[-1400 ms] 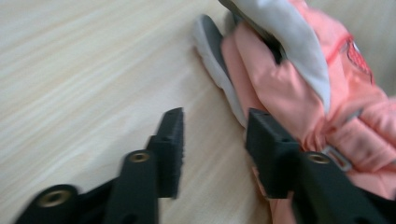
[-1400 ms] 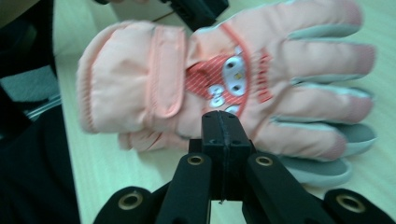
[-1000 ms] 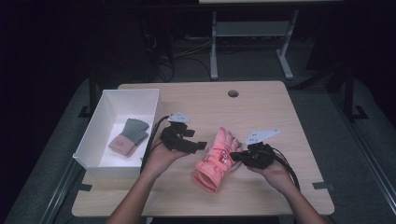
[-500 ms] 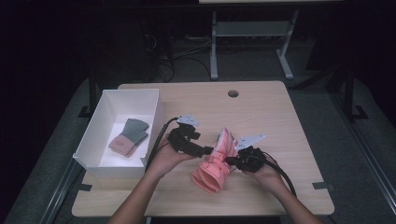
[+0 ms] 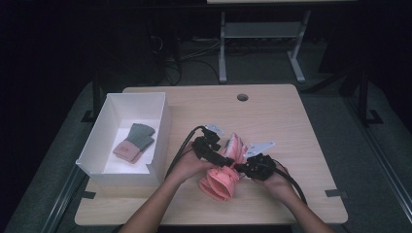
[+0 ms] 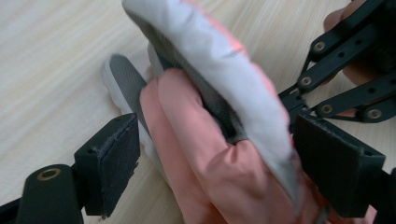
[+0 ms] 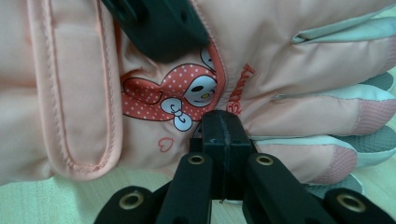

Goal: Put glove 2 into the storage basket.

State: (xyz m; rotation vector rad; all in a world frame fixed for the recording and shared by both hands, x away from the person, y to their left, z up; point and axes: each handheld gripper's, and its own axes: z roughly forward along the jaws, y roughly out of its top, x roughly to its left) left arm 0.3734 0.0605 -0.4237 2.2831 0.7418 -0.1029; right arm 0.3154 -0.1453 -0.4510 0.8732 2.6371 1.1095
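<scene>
The pink glove (image 5: 221, 175) lies on the table (image 5: 291, 126) at six o'clock. The left gripper (image 5: 227, 160), jaws just opening, straddles it unpressed; the right gripper (image 5: 241, 168) is clamped on its edge from three o'clock.

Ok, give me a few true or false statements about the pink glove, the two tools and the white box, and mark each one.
1. The right tool is shut on the pink glove. True.
2. The left tool is clamped tight on the glove. False: its jaws have just been opening and stand wide, with the glove's fingers between them.
3. The white box holds a grey and pink glove. True.
4. The pink glove lies inside the box. False: it is on the wooden table, right of the box.
5. The pink glove bears a cartoon print. True.
</scene>
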